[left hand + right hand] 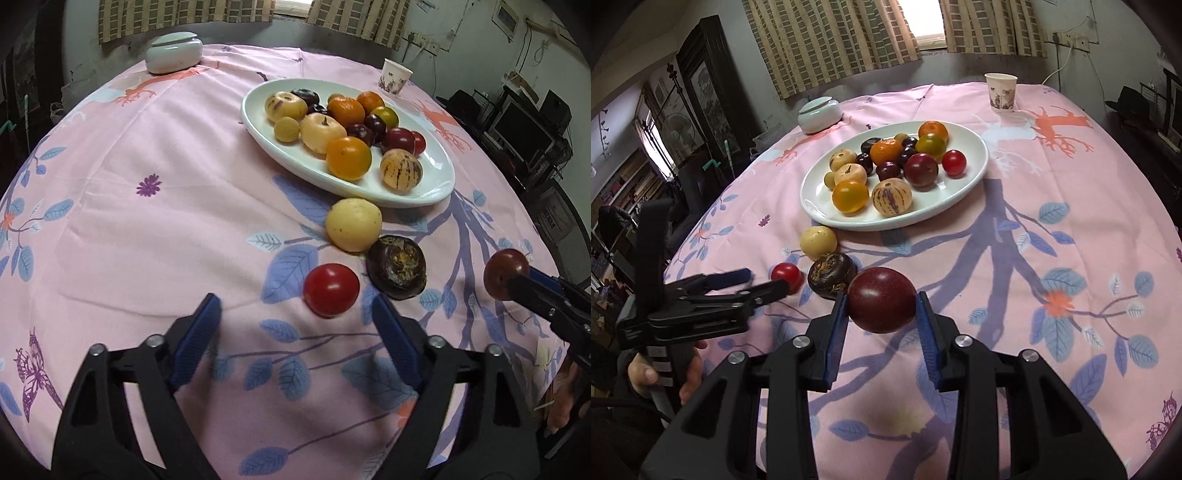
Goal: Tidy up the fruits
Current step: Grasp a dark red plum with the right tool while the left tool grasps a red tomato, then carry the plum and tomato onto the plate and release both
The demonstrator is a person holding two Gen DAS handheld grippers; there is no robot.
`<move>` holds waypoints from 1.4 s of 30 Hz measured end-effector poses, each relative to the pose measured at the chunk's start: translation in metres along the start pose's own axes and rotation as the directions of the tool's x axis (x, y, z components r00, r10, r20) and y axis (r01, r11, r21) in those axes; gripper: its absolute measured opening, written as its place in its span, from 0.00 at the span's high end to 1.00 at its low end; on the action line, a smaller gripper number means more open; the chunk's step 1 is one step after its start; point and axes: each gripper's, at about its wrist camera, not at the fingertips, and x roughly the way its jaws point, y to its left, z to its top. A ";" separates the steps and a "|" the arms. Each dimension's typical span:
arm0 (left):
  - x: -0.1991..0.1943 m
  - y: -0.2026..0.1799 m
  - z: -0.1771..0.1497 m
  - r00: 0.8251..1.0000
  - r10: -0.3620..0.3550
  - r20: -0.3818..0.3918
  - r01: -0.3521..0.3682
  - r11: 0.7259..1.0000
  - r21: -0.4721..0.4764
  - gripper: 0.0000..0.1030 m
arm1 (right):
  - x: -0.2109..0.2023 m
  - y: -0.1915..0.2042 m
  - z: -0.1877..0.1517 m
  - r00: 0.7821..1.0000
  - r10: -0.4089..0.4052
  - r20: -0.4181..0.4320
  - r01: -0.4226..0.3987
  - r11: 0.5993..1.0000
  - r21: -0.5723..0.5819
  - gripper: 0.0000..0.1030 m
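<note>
Right tongs [882, 312] clenched on a dark red plum [881, 305], both blue pads pressed to its sides, fruit held clear above the pink cloth of the desk [1052, 229]. Left tongs [295, 328] released, nothing between the pads, hovering just short of a red cherry tomato [331, 290]. That tomato lies on the cloth, close beside a dark water chestnut [396, 266] and a pale yellow fruit [353, 224], the three grouped near the front rim of the white oval plate [439, 188]. Plate holds mixed fruit: oranges, striped melons, dark plums, tomatoes. Paper cup [1001, 92] and lidded jar [819, 115] stand well behind.
</note>
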 end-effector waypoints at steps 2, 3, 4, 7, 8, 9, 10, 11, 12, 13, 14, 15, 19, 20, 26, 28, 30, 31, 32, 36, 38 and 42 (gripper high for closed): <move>0.002 -0.006 0.000 0.999 0.028 0.016 -0.029 0.999 0.032 0.36 | -0.006 -0.004 0.000 1.000 0.013 0.014 -0.014 1.000 0.018 0.64; 0.004 -0.008 0.001 0.999 0.038 0.015 -0.038 0.998 0.043 0.38 | -0.008 -0.005 0.000 1.000 0.018 0.021 -0.019 0.999 0.026 0.64; 0.005 -0.010 0.002 0.999 0.039 0.017 -0.040 0.998 0.049 0.41 | -0.010 -0.006 0.000 0.999 0.021 0.028 -0.022 0.999 0.030 0.64; 0.007 -0.014 0.003 1.000 0.013 0.025 -0.014 0.998 0.064 0.71 | -0.014 -0.007 -0.001 0.999 0.022 0.036 -0.024 0.999 0.037 0.64; 0.007 -0.017 0.003 1.000 0.016 0.026 -0.018 0.997 0.075 0.70 | -0.015 -0.007 -0.001 0.999 0.023 0.036 -0.025 0.999 0.040 0.64; 0.005 -0.019 0.002 0.999 0.022 0.034 -0.025 0.996 0.082 0.71 | -0.015 -0.007 -0.002 0.999 0.025 0.036 -0.026 0.999 0.044 0.64; 0.004 -0.019 0.002 0.999 0.013 0.034 -0.016 0.996 0.084 0.71 | -0.016 -0.006 -0.002 0.999 0.028 0.035 -0.029 0.999 0.045 0.64; 0.002 -0.020 0.001 0.999 0.006 0.035 -0.009 0.997 0.083 0.71 | -0.016 -0.005 -0.002 0.999 0.030 0.037 -0.032 0.999 0.043 0.64; -0.001 -0.019 0.001 0.999 0.003 0.040 -0.007 0.997 0.082 0.71 | -0.017 -0.004 -0.002 0.999 0.032 0.038 -0.034 0.999 0.040 0.64; -0.005 -0.019 0.000 0.999 0.004 0.048 -0.008 0.997 0.081 0.71 | -0.017 -0.002 -0.001 0.999 0.035 0.039 -0.036 0.999 0.035 0.64; -0.009 -0.019 0.000 0.998 0.003 0.056 -0.007 0.997 0.079 0.71 | -0.016 0.000 -0.001 0.999 0.038 0.039 -0.039 0.999 0.030 0.64; -0.014 -0.019 0.000 0.998 -0.001 0.063 -0.004 0.997 0.077 0.71 | -0.016 0.002 -0.001 0.998 0.042 0.039 -0.043 0.999 0.026 0.64; -0.030 -0.020 -0.001 0.996 -0.019 0.086 0.012 0.997 0.075 0.71 | -0.012 0.005 0.000 0.998 0.051 0.030 -0.052 0.998 0.021 0.64; -0.033 -0.020 -0.001 0.996 -0.022 0.090 0.015 0.997 0.077 0.71 | -0.012 0.006 0.000 0.998 0.052 0.029 -0.053 0.998 0.021 0.64; -0.044 -0.024 0.001 0.994 -0.047 0.097 0.038 0.995 0.095 0.71 | -0.011 0.007 0.001 0.998 0.049 0.026 -0.050 0.999 0.020 0.64; -0.045 -0.025 0.004 0.994 -0.048 0.096 0.038 0.994 0.102 0.71 | -0.010 0.007 0.002 0.998 0.051 0.022 -0.051 0.998 0.019 0.64; -0.045 -0.025 0.009 0.995 -0.046 0.092 0.036 0.993 0.111 0.71 | -0.007 0.007 0.007 0.998 0.054 0.013 -0.054 0.998 0.012 0.64; -0.045 -0.025 0.014 0.995 -0.046 0.091 0.036 0.993 0.115 0.71 | -0.006 0.007 0.011 0.998 0.056 0.009 -0.056 0.998 0.003 0.64; -0.046 -0.025 0.020 0.995 -0.046 0.092 0.035 0.992 0.122 0.71 | -0.004 0.008 0.016 0.998 0.058 0.005 -0.058 0.998 -0.010 0.64; -0.044 -0.027 0.055 0.993 -0.036 0.114 0.019 0.988 0.152 0.70 | 0.011 0.013 0.047 0.998 0.059 -0.014 -0.060 0.996 -0.073 0.64; -0.033 -0.025 0.083 0.994 -0.024 0.104 0.009 0.990 0.140 0.70 | 0.024 0.015 0.067 0.998 0.067 -0.022 -0.069 0.993 -0.091 0.64; -0.005 -0.020 0.135 0.997 0.007 0.079 -0.015 0.994 0.104 0.70 | 0.058 0.020 0.105 0.998 0.059 -0.038 -0.063 0.990 -0.123 0.64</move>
